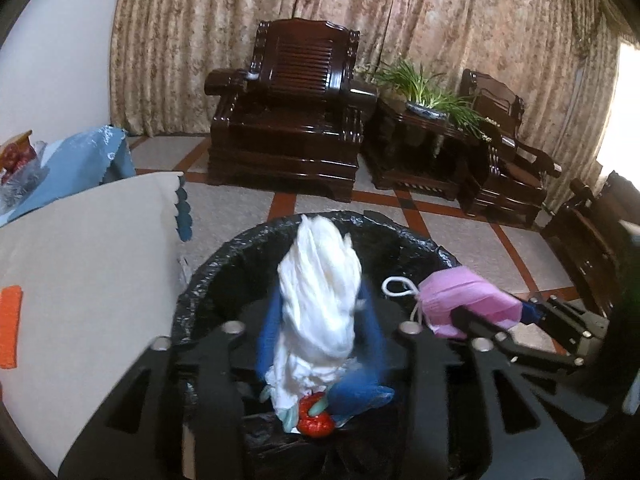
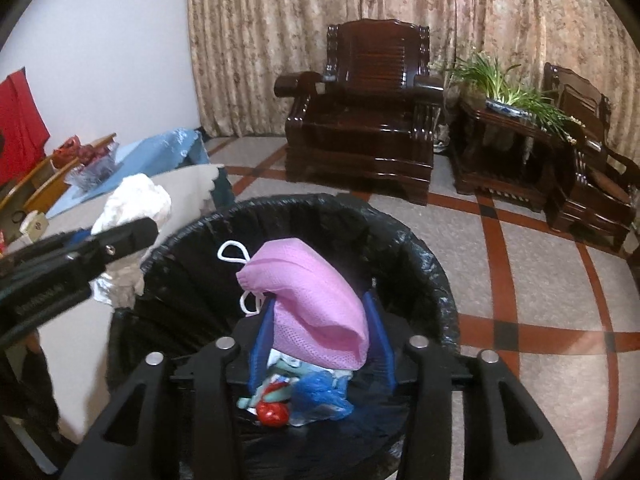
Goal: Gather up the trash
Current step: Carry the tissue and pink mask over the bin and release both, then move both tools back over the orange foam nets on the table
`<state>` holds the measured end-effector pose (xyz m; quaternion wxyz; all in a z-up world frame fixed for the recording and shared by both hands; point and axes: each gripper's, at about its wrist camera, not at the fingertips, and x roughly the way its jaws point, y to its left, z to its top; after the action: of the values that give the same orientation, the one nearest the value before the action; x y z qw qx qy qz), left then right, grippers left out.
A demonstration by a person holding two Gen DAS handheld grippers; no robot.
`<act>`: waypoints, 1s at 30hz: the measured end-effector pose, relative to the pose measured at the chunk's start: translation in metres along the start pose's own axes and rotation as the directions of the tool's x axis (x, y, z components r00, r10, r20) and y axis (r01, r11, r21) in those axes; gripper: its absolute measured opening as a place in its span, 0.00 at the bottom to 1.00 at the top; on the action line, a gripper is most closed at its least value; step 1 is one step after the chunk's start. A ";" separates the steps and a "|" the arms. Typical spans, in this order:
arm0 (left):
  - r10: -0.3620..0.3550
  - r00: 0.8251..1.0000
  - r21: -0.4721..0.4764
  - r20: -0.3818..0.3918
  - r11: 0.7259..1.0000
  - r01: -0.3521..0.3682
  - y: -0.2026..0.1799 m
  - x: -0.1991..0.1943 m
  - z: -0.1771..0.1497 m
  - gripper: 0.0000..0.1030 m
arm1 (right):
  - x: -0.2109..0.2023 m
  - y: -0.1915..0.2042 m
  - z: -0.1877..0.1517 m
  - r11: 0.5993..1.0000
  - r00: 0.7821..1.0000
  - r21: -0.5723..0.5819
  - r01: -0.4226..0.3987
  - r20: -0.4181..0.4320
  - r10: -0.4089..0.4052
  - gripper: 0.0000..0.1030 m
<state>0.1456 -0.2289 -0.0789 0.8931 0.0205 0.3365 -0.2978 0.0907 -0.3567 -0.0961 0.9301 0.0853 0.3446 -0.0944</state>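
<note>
**Both loads over the bin: drop risks**

Bin (image 2: pixel 420 264) w/ black liner sits on the floor beside the table (image 1: pixel 80 260); earlier trash lies at its bottom.

Left gripper (image 1: pixel 318 320) is clamped on a white tissue wad (image 1: pixel 316 292), above the bin's mouth. Wad is tall & floppy; on release it could snag a blue pad or tip out toward the table side.

Right gripper (image 2: pixel 320 316) pinches a pink mask (image 2: pixel 308 300), also over the opening. Its ear loop (image 2: pixel 232 252) dangles free, so it may hook a finger or the liner rim, leaving the mask hanging.

Grippers near each other; simultaneous release risks a bump.
</note>
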 end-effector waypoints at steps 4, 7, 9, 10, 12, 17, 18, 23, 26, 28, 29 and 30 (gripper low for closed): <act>0.000 1.000 -0.015 -0.003 1.000 0.000 0.005 0.000 -0.002 0.56 | 0.004 -0.004 -0.007 1.000 1.000 -0.003 0.014 -0.010 -0.014 0.70; 0.009 1.000 -0.020 0.007 1.000 -0.009 0.011 -0.007 -0.003 0.66 | -0.001 -0.006 -0.010 1.000 1.000 0.002 0.017 0.008 -0.017 0.87; 0.022 0.999 -0.016 0.025 1.000 -0.022 0.015 -0.016 -0.002 0.73 | -0.007 -0.004 -0.011 1.000 1.000 -0.002 0.015 0.022 -0.015 0.92; 0.029 0.999 -0.013 0.031 1.000 -0.029 0.016 -0.020 0.000 0.75 | -0.008 -0.004 -0.010 1.000 1.000 -0.001 0.011 0.026 -0.011 0.92; 0.055 0.997 -0.011 0.052 0.998 -0.054 0.024 -0.033 0.000 0.82 | -0.016 -0.002 -0.008 1.000 0.999 0.012 -0.004 0.042 0.004 0.94; 0.126 0.988 -0.045 0.089 0.991 -0.123 0.052 -0.067 -0.001 0.86 | -0.034 0.018 0.003 0.998 0.994 0.021 -0.060 0.094 0.058 0.94; 0.145 0.985 -0.058 0.096 0.988 -0.140 0.060 -0.075 -0.003 0.86 | -0.036 0.024 0.006 0.997 0.993 0.014 -0.069 0.101 0.067 0.94; 0.240 0.963 -0.097 0.122 0.969 -0.229 0.096 -0.110 -0.006 0.87 | -0.043 0.067 0.019 0.990 0.981 -0.039 -0.139 0.133 0.143 0.94; 0.303 0.944 -0.122 0.130 0.950 -0.288 0.120 -0.130 -0.012 0.87 | -0.041 0.091 0.023 0.982 0.974 -0.073 -0.174 0.136 0.182 0.94; 0.332 0.934 -0.138 0.131 0.939 -0.315 0.134 -0.140 -0.014 0.87 | -0.038 0.112 0.027 0.975 0.968 -0.096 -0.201 0.135 0.213 0.94; 0.346 0.929 -0.147 0.131 0.933 -0.327 0.141 -0.146 -0.016 0.87 | -0.037 0.122 0.029 0.971 0.964 -0.105 -0.215 0.134 0.228 0.94; 0.365 0.922 -0.160 0.132 0.925 -0.344 0.150 -0.153 -0.018 0.87 | -0.035 0.130 0.029 0.968 0.962 -0.111 -0.224 0.134 0.238 0.94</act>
<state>0.1260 -0.0227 -0.0234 0.9556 -0.0024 0.2739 -0.1086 0.1126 -0.2334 -0.0392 0.9604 0.0738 0.2674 0.0254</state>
